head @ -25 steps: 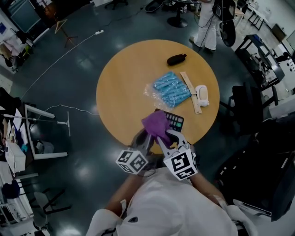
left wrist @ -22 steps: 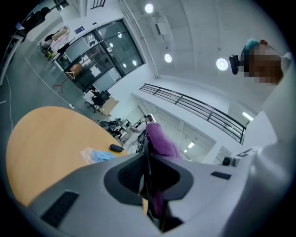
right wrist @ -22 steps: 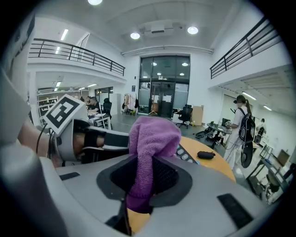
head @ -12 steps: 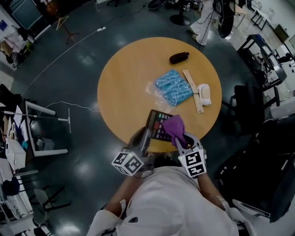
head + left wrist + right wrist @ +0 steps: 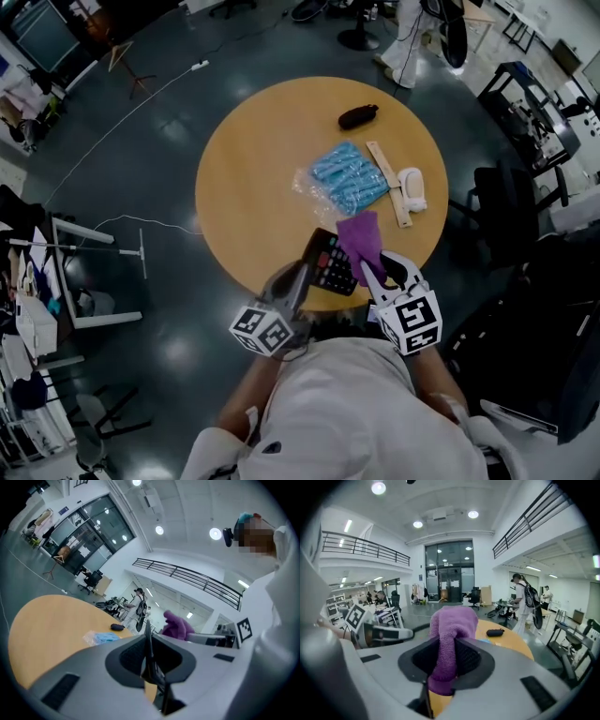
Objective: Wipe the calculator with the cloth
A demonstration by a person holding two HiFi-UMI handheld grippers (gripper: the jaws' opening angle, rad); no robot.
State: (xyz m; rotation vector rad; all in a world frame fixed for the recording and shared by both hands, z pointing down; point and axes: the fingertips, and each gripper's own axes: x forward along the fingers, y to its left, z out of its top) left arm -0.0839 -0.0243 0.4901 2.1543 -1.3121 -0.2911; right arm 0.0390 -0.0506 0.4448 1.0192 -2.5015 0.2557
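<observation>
**Fig. 1. Calculator held, cloth alongside: wiping part-way**

The left gripper is clamped on the near edge of the calculator, which juts out tilted just ahead of its jaws, over the rim of the table. The right gripper pinches the purple cloth, which bunches beyond its tips beside the calculator's right end. Contact there seems likely but is unclear. Wiping looks under way with these 2 tools, and further passes are probably left.
</observation>
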